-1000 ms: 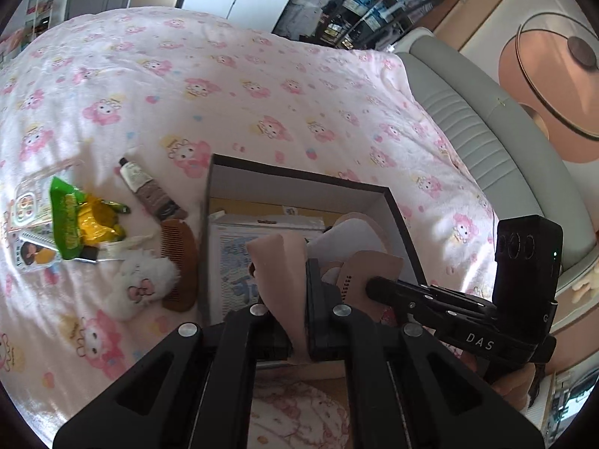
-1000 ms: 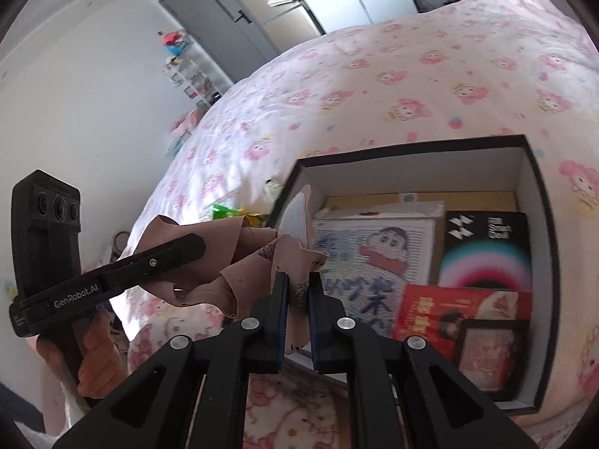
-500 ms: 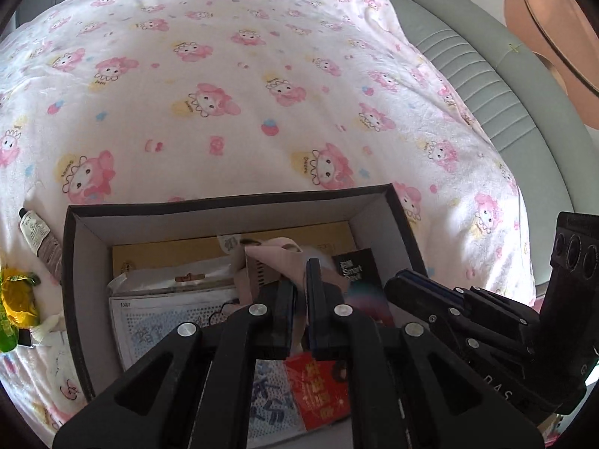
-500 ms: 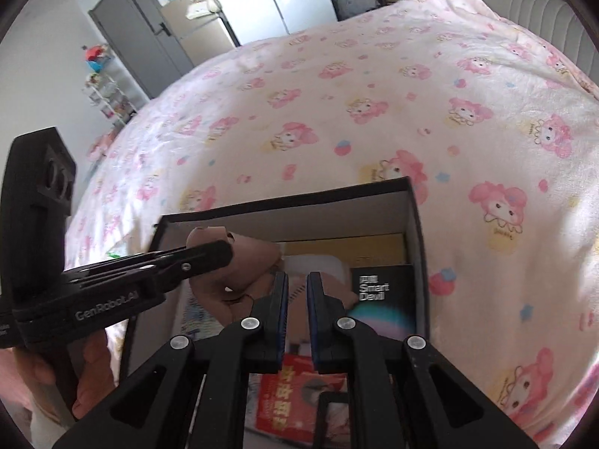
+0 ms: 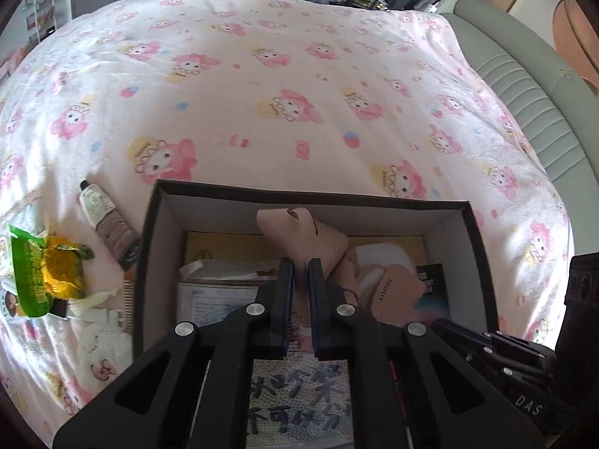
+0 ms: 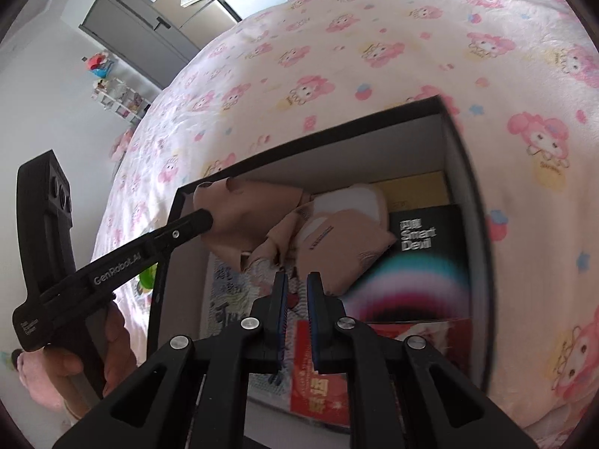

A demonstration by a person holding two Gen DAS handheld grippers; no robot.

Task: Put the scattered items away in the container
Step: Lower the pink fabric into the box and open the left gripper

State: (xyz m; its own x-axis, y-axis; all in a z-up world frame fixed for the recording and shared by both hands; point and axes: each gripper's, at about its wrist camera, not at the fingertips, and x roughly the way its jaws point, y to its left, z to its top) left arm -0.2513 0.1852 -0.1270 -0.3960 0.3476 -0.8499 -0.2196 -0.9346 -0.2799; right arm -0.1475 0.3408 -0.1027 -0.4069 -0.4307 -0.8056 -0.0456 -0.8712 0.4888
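— Left gripper (image 5: 299, 280) first: what is it doing?

— Clamped on the beige cloth (image 5: 322, 239). In its own view the fabric fills the narrow slot between the fingers and bulges out toward 12 o'clock, just short of the far wall of the box (image 5: 307, 196).

— So the cloth is inside the box?

— Inside the rim, yes. Most of it is bunched over the contents at about 1 o'clock from the fingertips, and one lobe stands up against the far wall.

— And the right gripper (image 6: 297, 284)?

— Fingers drawn together, only a slit between them. The cloth's frayed edge sits right at the tips (whether a thread is nipped there, I cannot tell).

— Any room along the edges?

— Some. At 10 to 11 o'clock in the left view a bare yellow card lies between the cloth and the left wall. In the right view, a black booklet (image 6: 426, 239) sits hard against the right wall at 2 o'clock, and a red packet (image 6: 310, 374) lies at 6 o'clock under the fingers.

— Outside the box?

— In the left view at 9 o'clock, on the bedspread (image 5: 262, 86): a tube (image 5: 95, 202), a green packet (image 5: 30, 273), and a comb (image 5: 129, 299) touching the box's left wall. From 12 o'clock the bedspread runs open to the far edge.
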